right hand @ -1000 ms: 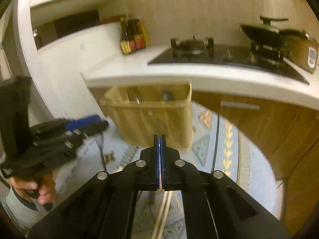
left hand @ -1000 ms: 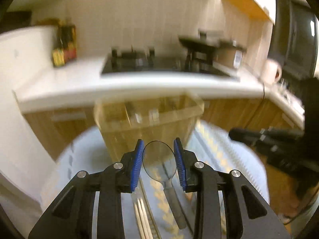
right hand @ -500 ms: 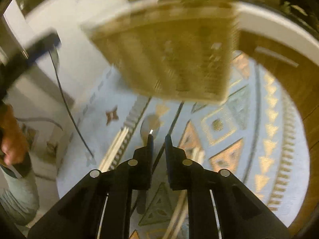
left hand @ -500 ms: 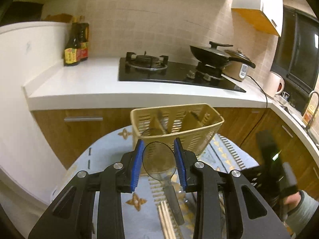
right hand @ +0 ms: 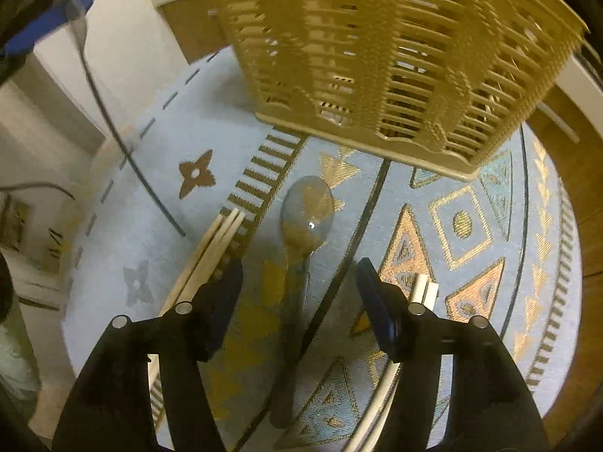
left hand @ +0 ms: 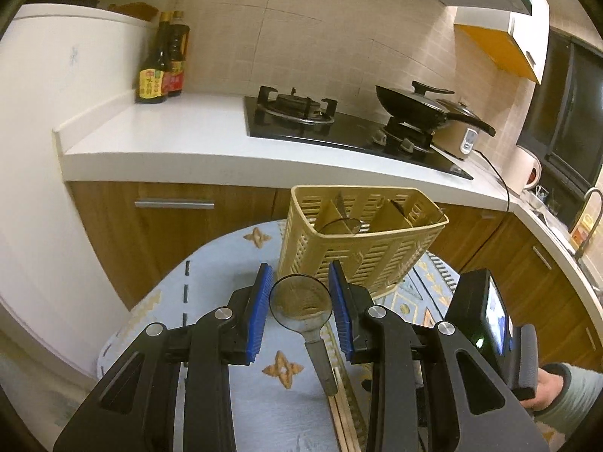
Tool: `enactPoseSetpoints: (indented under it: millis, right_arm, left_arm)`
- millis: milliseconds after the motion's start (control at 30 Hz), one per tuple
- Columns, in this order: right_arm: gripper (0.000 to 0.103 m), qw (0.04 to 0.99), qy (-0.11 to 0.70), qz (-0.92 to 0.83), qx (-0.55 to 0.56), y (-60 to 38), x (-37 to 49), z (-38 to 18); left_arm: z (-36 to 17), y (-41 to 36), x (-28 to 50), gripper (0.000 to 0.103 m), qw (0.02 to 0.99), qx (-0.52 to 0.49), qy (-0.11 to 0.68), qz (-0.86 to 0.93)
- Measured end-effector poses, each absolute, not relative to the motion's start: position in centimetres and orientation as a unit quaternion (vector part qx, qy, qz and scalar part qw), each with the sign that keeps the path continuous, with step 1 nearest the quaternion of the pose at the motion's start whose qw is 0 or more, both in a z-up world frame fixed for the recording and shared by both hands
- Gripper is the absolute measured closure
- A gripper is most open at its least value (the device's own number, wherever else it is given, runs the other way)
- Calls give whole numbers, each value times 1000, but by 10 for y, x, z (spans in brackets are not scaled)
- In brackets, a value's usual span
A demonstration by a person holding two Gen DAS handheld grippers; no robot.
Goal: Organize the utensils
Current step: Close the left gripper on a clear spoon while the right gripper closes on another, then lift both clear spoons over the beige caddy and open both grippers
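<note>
Left gripper, blue-padded, clenched on bowl of a clear plastic spoon, held in front of tan slotted plastic utensil basket. Right gripper jaws opening, nothing grasped, above a second clear spoon lying on patterned blue tablecloth w/ wooden chopsticks just beside.

Black plastic left gripper w/ silver screws, blue ribbed fingers, grey-green sleeve

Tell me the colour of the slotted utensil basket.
Tan-yellow plastic basket, seen best in the left wrist view.
</note>
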State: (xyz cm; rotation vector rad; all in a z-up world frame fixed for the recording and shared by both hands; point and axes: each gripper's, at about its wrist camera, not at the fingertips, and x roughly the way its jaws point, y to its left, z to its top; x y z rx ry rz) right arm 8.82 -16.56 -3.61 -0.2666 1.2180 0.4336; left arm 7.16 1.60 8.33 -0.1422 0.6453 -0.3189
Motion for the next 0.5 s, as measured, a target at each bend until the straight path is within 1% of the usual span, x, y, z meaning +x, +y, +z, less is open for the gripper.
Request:
enactPoseSetpoints:
  millis: [33, 67, 133, 167, 200, 233, 267, 367, 500]
  right_arm:
    - [45, 786, 572, 192, -134, -160, 87, -39]
    - [48, 788, 571, 182, -141, -156, 86, -40]
    - [57, 789, 566, 174, -163, -141, 81, -43]
    - [73, 789, 564, 179, -168, -135, 79, -42]
    - [83, 785, 566, 187, -170, -126, 76, -42]
    - [90, 782, 568, 190, -174, -120, 74, -41]
    - [93, 778, 572, 197, -171, -115, 73, -41]
    - [93, 781, 571, 201, -154, -111, 71, -39]
    - [93, 801, 543, 235, -86, -132, 65, -9]
  left_arm:
    - [83, 16, 71, 74, 934, -70, 315, -156]
    - [83, 17, 71, 74, 933, -70, 315, -157]
    - [82, 18, 72, 74, 933, -72, 315, -157]
    - [82, 18, 72, 74, 933, -72, 316, -157]
    - [82, 18, 72, 74, 933, -72, 316, -157]
    - [81, 18, 72, 74, 933, -71, 316, -156]
    - [81, 17, 72, 74, 933, -70, 317, -156]
    - [81, 17, 70, 74, 934, -66, 315, -157]
    - [94, 16, 68, 74, 935, -66, 303, -170]
